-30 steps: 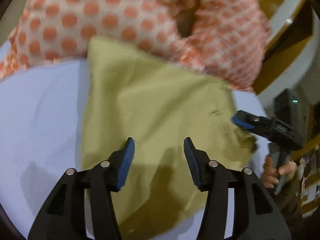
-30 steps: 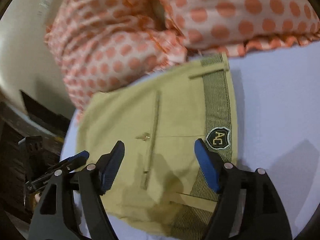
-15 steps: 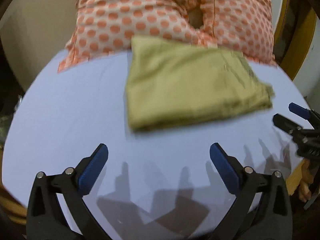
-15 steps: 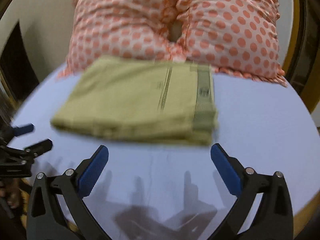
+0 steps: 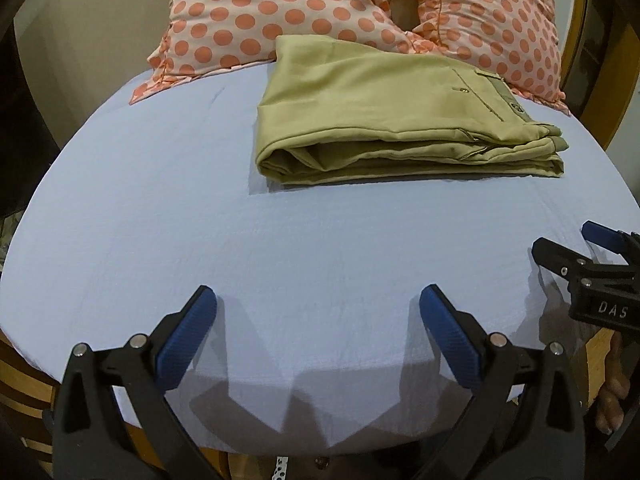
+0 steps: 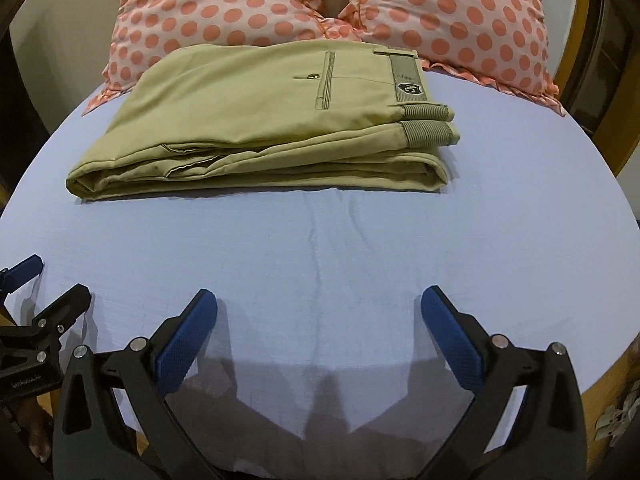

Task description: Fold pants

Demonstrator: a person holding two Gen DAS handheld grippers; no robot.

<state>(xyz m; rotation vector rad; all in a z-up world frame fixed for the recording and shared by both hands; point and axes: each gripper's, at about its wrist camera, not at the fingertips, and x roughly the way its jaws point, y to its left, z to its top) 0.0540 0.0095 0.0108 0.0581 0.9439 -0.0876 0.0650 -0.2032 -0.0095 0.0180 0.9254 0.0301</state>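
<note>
The pillows (image 5: pixel 248 28) run off the top edge in both views, and the folded pants (image 6: pixel 256 120) cover their lower edge. The badge (image 6: pixel 409 88) on the waistband is too small to read. The right gripper (image 5: pixel 560 246) is cut off at the left view's right edge.

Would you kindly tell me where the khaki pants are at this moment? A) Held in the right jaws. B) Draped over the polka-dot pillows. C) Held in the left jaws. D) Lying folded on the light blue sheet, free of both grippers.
D: the folded khaki pants rest on the light blue sheet, with the left gripper and right gripper open and empty.
</note>
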